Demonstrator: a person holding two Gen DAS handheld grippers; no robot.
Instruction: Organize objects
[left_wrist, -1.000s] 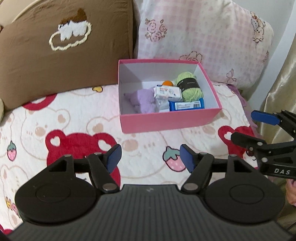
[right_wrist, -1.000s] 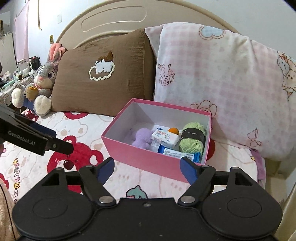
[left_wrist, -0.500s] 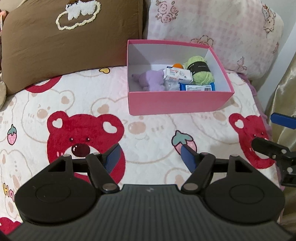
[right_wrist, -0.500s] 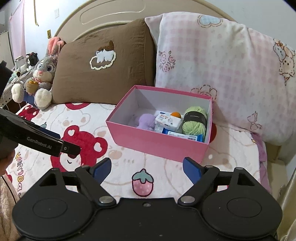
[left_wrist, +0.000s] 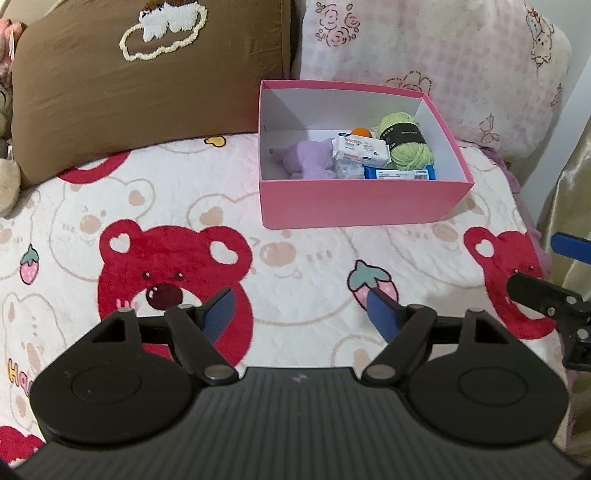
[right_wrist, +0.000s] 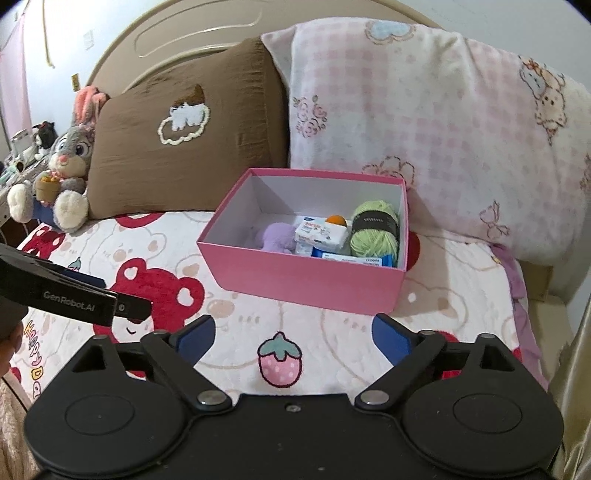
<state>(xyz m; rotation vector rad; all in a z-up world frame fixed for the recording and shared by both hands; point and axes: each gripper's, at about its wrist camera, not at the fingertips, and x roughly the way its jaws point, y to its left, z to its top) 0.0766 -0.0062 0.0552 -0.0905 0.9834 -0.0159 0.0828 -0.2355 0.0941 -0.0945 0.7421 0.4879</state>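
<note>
Since the yarn (left_wrist: 406, 142), plush toy (left_wrist: 310, 162) and packets (left_wrist: 360, 149) already sit inside the pink box (left_wrist: 362, 206) on the bed (left_wrist: 295, 258), I judge little remains, with my left fingers (left_wrist: 299, 312) and right fingers (right_wrist: 293, 338) released, empty.

Your left gripper (left_wrist: 298, 308) hangs over the bear-print blanket (left_wrist: 147, 229) with its blue pads spread wide and nothing between them. Ahead sits the pink box (left_wrist: 354, 206), holding a purple plush toy (left_wrist: 306, 158), a white packet (left_wrist: 360, 149), an orange ball (left_wrist: 360, 132), a green yarn ball (left_wrist: 406, 142) and a blue carton (left_wrist: 400, 172). Behind it lean a brown pillow (left_wrist: 147, 96) and a pink checked pillow (left_wrist: 443, 48). Your right gripper (left_wrist: 554, 273) shows at the right edge, its fingers apart.
</note>
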